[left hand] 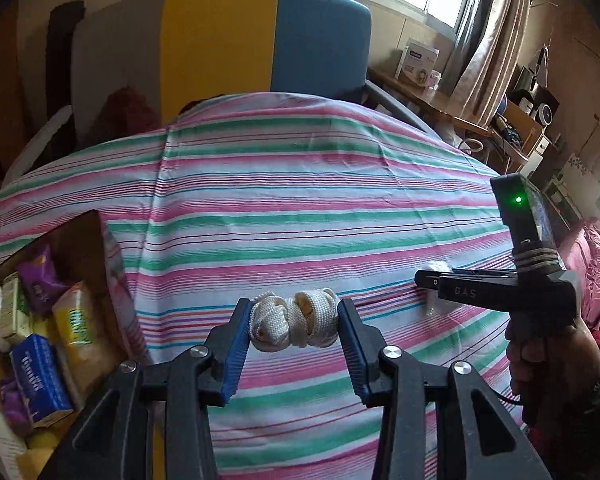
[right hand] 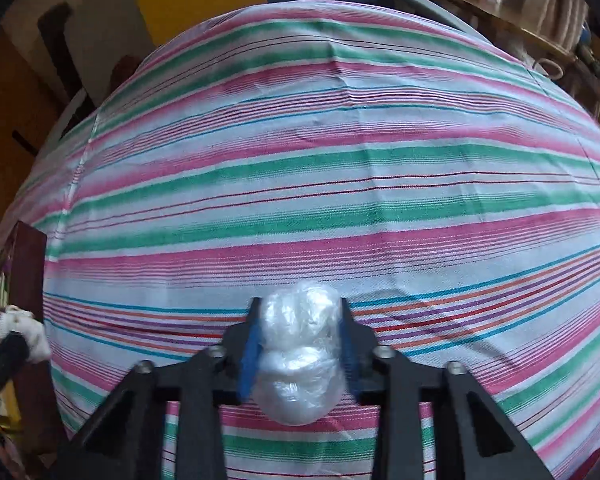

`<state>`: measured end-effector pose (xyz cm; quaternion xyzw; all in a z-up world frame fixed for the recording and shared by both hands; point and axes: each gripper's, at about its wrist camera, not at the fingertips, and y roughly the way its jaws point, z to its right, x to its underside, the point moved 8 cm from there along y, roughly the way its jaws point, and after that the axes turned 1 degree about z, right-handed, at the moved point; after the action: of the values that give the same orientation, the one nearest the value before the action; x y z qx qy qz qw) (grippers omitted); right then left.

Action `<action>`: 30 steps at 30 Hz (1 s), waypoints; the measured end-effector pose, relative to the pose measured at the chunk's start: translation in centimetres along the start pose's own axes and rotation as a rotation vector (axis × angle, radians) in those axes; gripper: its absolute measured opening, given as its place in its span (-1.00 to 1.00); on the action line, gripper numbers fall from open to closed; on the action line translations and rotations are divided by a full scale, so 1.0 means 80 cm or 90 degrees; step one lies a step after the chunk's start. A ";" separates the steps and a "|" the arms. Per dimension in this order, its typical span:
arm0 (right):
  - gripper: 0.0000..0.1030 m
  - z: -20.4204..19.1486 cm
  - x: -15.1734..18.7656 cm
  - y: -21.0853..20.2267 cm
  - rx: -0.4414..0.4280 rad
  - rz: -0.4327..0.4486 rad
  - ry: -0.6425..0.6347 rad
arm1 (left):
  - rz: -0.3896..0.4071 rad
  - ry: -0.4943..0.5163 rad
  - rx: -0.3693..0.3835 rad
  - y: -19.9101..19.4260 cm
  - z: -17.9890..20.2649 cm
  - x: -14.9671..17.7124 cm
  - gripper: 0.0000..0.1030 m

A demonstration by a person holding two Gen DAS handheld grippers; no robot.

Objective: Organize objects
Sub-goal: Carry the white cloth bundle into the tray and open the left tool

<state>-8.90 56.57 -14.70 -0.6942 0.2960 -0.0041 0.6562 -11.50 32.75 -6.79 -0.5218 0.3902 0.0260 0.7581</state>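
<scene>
My left gripper (left hand: 296, 326) pinches a knotted white cord bundle (left hand: 294, 322) above the striped cloth (left hand: 300, 200); soft, light, best squeezed across its middle. My right gripper (right hand: 300, 344) clamps a crinkly plastic wad (right hand: 300, 356), slippery and compressible. The box (left hand: 80, 236) looks like the 1 destination.

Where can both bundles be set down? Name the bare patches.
Free: the striped sheet from the left tool up to the headboard, and around the right tool. Crowded: the box of packets at the sheet's left edge.
</scene>
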 end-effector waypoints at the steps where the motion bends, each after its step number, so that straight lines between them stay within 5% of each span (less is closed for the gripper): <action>1: -0.36 -0.002 0.001 0.000 0.009 0.003 -0.014 | 0.006 -0.004 -0.004 -0.010 -0.008 0.003 -0.16; 11: -0.35 -0.016 0.011 0.003 0.056 0.033 -0.104 | 0.041 -0.095 -0.060 -0.089 -0.118 0.045 -0.16; 21: -0.35 -0.027 0.012 -0.001 0.077 0.055 -0.140 | 0.055 -0.232 -0.136 -0.171 -0.255 0.139 -0.16; 30: -0.35 -0.030 0.014 -0.001 0.094 0.059 -0.155 | 0.054 -0.211 -0.103 -0.163 -0.231 0.152 -0.16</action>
<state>-8.89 53.94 -14.74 -0.6250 0.2446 0.0887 0.7360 -7.68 7.40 -7.05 -0.5527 0.2784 0.1743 0.7660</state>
